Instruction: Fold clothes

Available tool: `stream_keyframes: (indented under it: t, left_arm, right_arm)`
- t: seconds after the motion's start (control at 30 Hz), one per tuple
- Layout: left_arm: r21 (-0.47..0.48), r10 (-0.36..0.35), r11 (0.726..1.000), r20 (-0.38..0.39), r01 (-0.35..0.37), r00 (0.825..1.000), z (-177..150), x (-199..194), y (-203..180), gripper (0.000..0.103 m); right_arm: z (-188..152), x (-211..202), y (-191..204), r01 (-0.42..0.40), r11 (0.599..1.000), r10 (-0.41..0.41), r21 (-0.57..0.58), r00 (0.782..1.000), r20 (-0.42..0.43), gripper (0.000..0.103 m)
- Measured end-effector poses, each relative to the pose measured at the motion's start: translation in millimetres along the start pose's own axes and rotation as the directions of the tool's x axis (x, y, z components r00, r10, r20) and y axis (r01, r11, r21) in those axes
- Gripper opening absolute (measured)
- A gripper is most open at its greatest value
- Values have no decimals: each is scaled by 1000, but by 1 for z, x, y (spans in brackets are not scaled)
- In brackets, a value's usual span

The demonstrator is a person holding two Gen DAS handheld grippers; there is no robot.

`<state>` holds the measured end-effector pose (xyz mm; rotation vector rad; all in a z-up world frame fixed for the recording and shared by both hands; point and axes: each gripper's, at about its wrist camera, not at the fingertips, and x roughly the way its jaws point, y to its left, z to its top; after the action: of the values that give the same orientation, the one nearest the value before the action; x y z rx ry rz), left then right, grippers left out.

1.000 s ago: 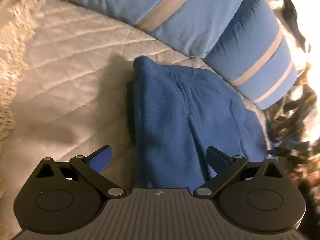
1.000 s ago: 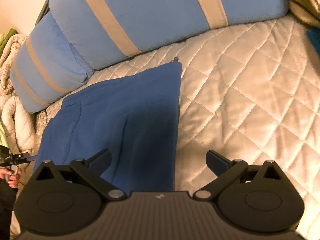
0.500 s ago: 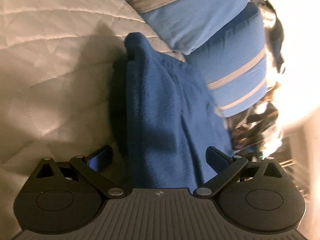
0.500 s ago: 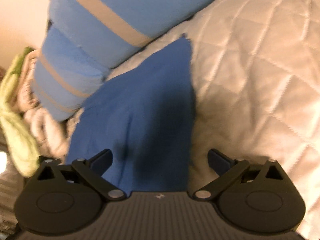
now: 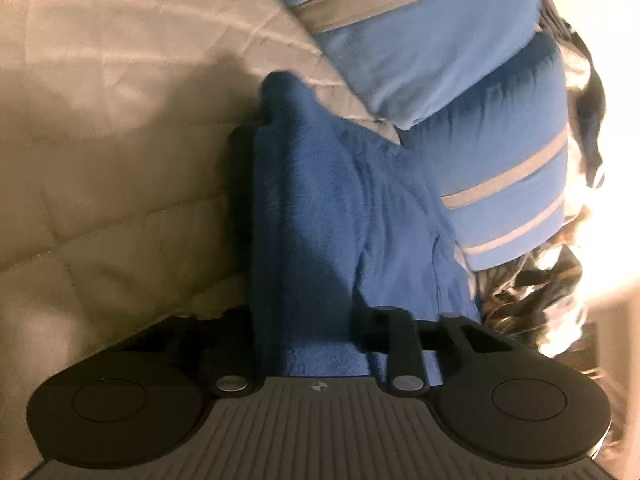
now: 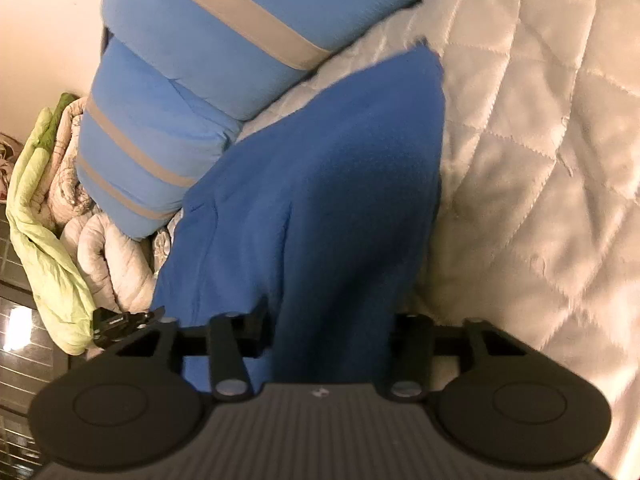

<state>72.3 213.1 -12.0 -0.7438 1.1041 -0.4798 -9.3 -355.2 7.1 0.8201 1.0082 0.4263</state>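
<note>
A dark blue fleece garment (image 5: 320, 208) lies folded on the quilted bed, and its near edge bunches up between my fingers in both views. My left gripper (image 5: 308, 320) is shut on the near edge of the garment, close to its left fold. In the right wrist view the same blue garment (image 6: 320, 184) rises as a ridge into my right gripper (image 6: 332, 332), which is shut on its near right edge. The fingertips of both grippers are buried in the cloth. The garment's far corner (image 6: 424, 60) points toward the pillows.
Two light blue pillows with beige stripes (image 6: 208, 24) (image 5: 500, 152) lie along the far side of the garment. The cream quilted bedspread (image 6: 540, 160) spreads to the right. A crumpled pale quilt and green cloth (image 6: 48, 208) sit at the bed's left edge.
Both grippers moved in onto the garment's near edge and went from open to shut on it. The cloth now bunches up between the fingers.
</note>
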Motion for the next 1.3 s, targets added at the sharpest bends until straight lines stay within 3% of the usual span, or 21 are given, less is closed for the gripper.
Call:
stream_keyframes:
  t: [0.13, 0.3, 0.67, 0.87, 1.0, 1.3]
  left_arm:
    - [132, 47, 990, 24, -49, 999, -10, -34, -60, 21]
    - [264, 102, 958, 56, -113, 993, -30, -80, -128, 20]
    - [307, 165, 927, 177, -213, 970, -49, -183, -204, 20]
    - [301, 161, 924, 250, -235, 955, -40, -225, -223, 20]
    - [292, 162, 924, 285, -246, 945, -28, -249, -228, 20]
    - [214, 208, 937, 295, -276, 933, 8, -265, -177, 20]
  right_arm:
    - [-17, -23, 52, 79, 992, -73, -94, 995, 62, 36]
    - [-38, -61, 118, 151, 971, -133, -188, 986, 101, 33]
    - [-68, -138, 216, 125, 962, -83, -243, 981, 177, 33]
    - [-60, -158, 273, 115, 950, -57, -289, 978, 200, 33]
    - [-50, -135, 290, 101, 947, -46, -305, 982, 182, 33]
    - [-27, -78, 327, 69, 939, -24, -337, 990, 138, 33]
